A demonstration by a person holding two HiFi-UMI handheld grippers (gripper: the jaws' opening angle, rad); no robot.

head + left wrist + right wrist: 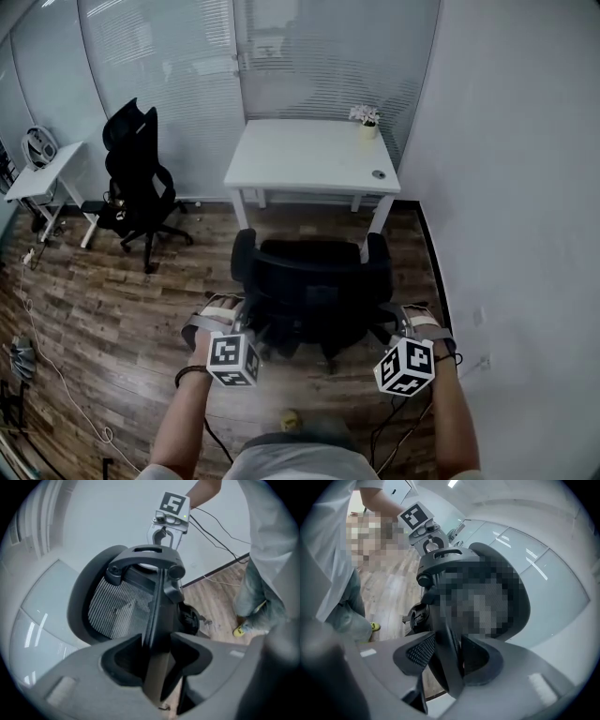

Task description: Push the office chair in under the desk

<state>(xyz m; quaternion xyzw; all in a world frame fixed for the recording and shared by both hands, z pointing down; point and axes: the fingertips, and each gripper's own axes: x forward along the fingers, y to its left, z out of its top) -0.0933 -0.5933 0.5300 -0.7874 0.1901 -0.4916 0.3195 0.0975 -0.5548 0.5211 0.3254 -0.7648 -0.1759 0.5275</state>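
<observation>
Our left gripper and right gripper, jaws tight on the chair's back edges, before the desk.

Both forearms reach forward and down, side by side. The left gripper and the right gripper each clamp one side edge of the office chair back.

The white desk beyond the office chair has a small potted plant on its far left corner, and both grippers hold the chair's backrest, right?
Not quite. The head view shows the potted plant on the far right corner of the white desk, not the left. The rest stands: the left gripper and the right gripper both hold the backrest of the office chair.
</observation>
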